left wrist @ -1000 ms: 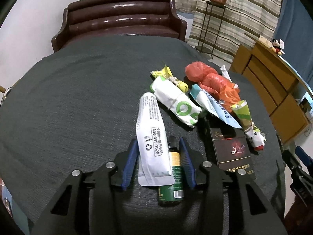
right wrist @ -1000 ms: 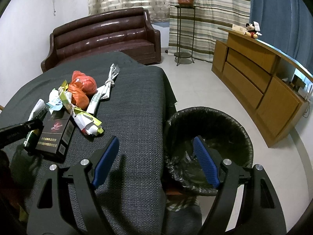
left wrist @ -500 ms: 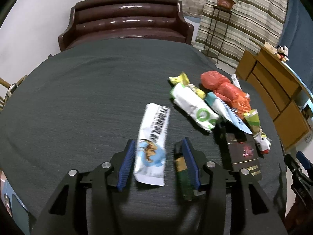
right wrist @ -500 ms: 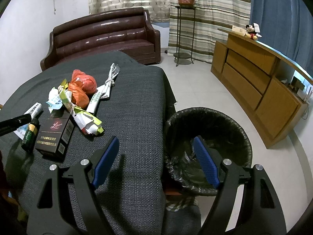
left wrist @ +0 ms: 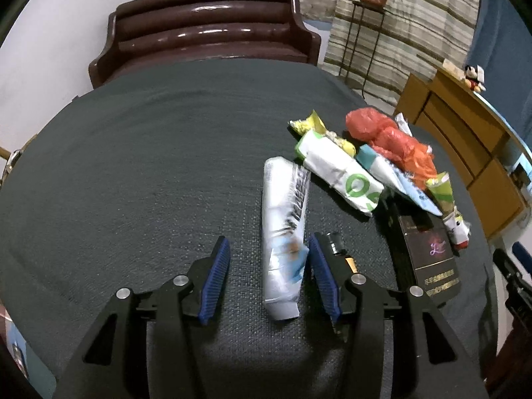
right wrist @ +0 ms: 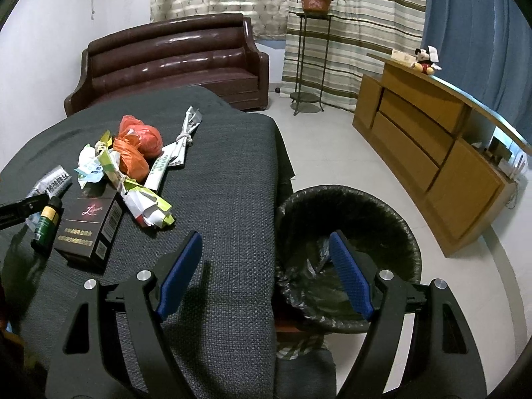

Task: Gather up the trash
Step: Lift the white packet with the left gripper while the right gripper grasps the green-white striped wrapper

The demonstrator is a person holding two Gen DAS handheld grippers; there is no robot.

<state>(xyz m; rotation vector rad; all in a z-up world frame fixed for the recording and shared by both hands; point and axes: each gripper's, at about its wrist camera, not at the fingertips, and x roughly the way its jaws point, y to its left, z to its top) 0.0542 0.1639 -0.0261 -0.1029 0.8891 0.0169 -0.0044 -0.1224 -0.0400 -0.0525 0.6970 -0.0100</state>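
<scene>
A white squeezed tube (left wrist: 284, 229) lies lengthwise on the dark grey cloth table (left wrist: 149, 166), between the fingers of my left gripper (left wrist: 268, 242). The gripper is open; the tube sits close to the right pad, with a wide gap on the left. A small green bottle (left wrist: 335, 242) lies just outside the right finger. Beyond are a black box (left wrist: 429, 259), a white-green wrapper (left wrist: 342, 173) and a red-orange bag (left wrist: 389, 136). My right gripper (right wrist: 266, 237) hangs open and empty over the table's edge, beside the black-lined bin (right wrist: 345, 199).
A brown leather sofa (left wrist: 206, 26) stands behind the table. A wooden cabinet (right wrist: 425, 139) and a plant stand (right wrist: 309, 66) line the right side of the room. In the right wrist view the trash pile (right wrist: 133, 153) lies on the table's left half.
The left gripper has shifted left: the green bottle, earlier between its fingers with the tube, now lies outside the right finger. The tube has turned over. The right gripper has stayed put.
</scene>
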